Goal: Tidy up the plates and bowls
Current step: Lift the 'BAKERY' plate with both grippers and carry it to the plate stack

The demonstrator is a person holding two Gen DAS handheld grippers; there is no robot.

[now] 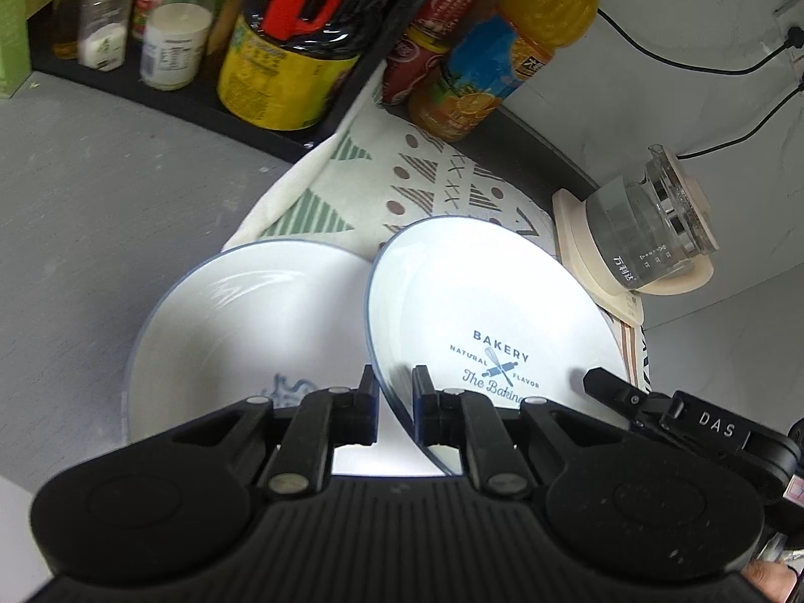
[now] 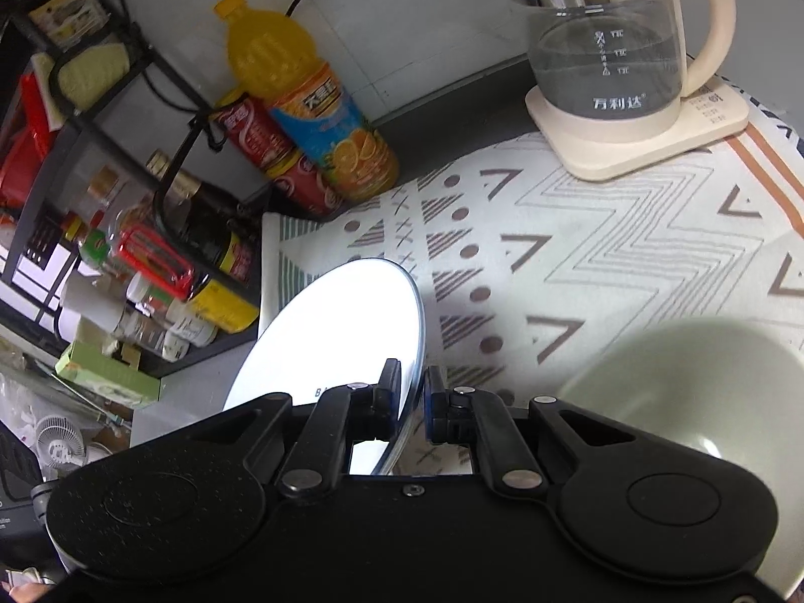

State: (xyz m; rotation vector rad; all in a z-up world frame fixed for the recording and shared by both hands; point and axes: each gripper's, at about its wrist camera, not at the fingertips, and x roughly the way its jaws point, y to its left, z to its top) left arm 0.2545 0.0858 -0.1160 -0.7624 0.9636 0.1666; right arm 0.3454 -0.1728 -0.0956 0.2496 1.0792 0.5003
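White bakery plate (image 1: pixel 482 311) pinched at rim by both hand-held grippers, left (image 1: pixel 394 392), right (image 2: pixel 413 392); green bowl (image 2: pixel 703 402) empty

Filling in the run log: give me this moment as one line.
left claw: shut on Bakery plate rim | right claw: shut on same plate, tilted | second plate: beside | green bowl: on mat

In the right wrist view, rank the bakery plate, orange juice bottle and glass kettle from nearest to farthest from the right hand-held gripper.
1. Bakery plate: its rim sits between the fingers of the right hand-held gripper.
2. Orange juice bottle: far left, against the wall.
3. Glass kettle: far right, on its base, on the patterned cloth.

Bottle and kettle are too close to call.
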